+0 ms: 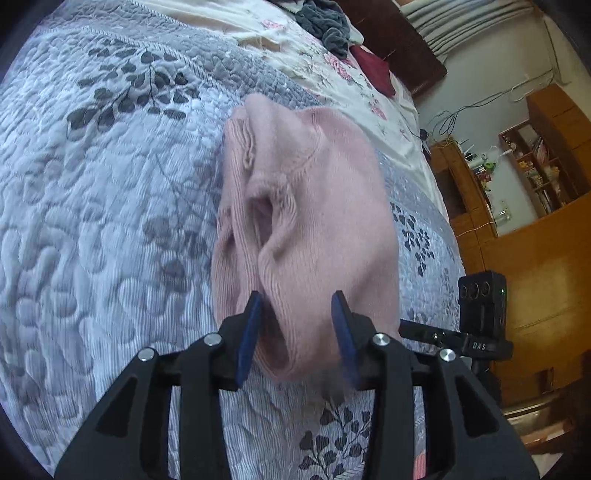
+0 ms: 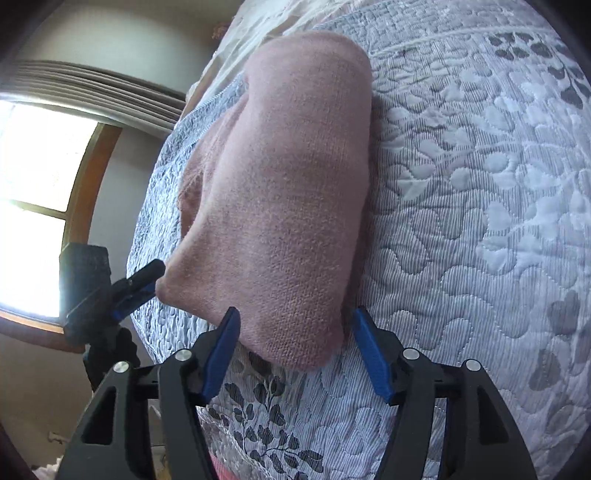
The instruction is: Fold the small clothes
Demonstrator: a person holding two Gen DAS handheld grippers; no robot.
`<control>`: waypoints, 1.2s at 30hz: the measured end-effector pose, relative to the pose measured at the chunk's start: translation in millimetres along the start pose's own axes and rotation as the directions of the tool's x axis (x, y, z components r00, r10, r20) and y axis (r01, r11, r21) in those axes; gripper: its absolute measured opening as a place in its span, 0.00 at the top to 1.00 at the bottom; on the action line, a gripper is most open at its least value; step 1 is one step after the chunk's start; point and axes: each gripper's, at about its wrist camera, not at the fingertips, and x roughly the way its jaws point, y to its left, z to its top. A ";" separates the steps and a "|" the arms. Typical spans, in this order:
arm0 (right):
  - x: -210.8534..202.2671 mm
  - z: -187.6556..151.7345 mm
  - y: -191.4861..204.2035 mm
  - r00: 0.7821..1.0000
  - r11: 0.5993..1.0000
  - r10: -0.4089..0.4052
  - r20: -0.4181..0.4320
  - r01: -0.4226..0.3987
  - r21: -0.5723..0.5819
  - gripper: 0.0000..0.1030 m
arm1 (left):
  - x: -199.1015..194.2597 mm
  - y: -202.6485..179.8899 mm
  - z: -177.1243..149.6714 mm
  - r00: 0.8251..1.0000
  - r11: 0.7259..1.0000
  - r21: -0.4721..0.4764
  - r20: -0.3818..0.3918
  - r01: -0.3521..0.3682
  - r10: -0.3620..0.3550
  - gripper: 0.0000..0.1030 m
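Observation:
A pink knitted garment [image 1: 306, 206] lies bunched in folds on the grey-white quilted bedspread [image 1: 110, 221]. My left gripper [image 1: 296, 299] stands open, and the garment's ribbed near end sits between its blue pads without being pinched. In the right wrist view the same pink garment [image 2: 288, 192] shows a smooth side, its lower edge between the spread fingers of my open right gripper [image 2: 296, 314]. Each gripper shows in the other's view: the right one [image 1: 424, 332] at the garment's right, the left one [image 2: 144, 280] by a pointed corner of the knit.
A cream floral sheet [image 1: 332, 62] with a dark grey cloth heap [image 1: 325, 22] and a maroon item [image 1: 373, 66] lies further up the bed. Wooden shelves [image 1: 535, 162] stand beyond the bed's right edge. A bright window [image 2: 33, 184] is on the left.

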 end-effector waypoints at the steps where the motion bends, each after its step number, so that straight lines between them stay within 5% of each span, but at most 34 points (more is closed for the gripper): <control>1: 4.5 0.2 -2.0 1.000 1.000 0.001 -0.009 -0.001 0.012 0.38 | 4.3 1.6 -3.3 1.000 1.000 -0.007 -0.007 -0.001 0.001 0.67; 3: 8.2 -0.8 -2.2 1.000 1.000 0.020 -0.016 -0.020 0.017 0.51 | 12.2 4.5 -5.4 1.000 1.000 -0.018 -0.026 -0.011 0.011 0.90; 6: 1.6 -4.5 6.5 1.000 1.000 0.004 0.008 -0.004 -0.024 0.73 | 15.7 5.1 -3.6 0.999 1.000 -0.018 -0.034 -0.023 0.022 0.93; 9: -4.7 -8.2 12.0 1.000 0.998 0.020 0.018 -0.019 -0.053 0.77 | 15.5 1.5 -3.3 0.995 0.995 0.039 -0.033 -0.097 0.098 0.94; 17: 10.3 -15.6 6.0 0.999 0.996 -0.044 -0.020 0.042 -0.073 0.78 | 28.3 27.6 -8.4 0.997 0.998 -0.024 -0.052 -0.063 0.062 0.94; 22: 4.0 -10.6 8.8 0.999 0.996 -0.038 -0.020 0.037 -0.085 0.68 | 25.0 18.1 0.3 0.994 0.997 -0.005 -0.072 -0.077 0.077 0.84; 26: -11.3 -0.4 11.7 1.000 0.996 -0.006 0.021 0.008 -0.091 0.44 | 15.8 6.0 19.5 0.994 0.995 0.012 -0.034 -0.100 0.100 0.34; 32: -24.0 30.7 6.9 0.997 0.997 0.018 0.069 -0.013 -0.070 0.35 | 25.5 12.2 58.3 0.991 0.991 0.021 -0.010 -0.133 0.133 0.33; 36: -20.6 53.0 -3.4 0.996 0.997 0.059 0.066 -0.056 -0.044 0.34 | 46.0 25.7 78.5 0.996 0.998 0.009 -0.050 -0.068 0.068 0.33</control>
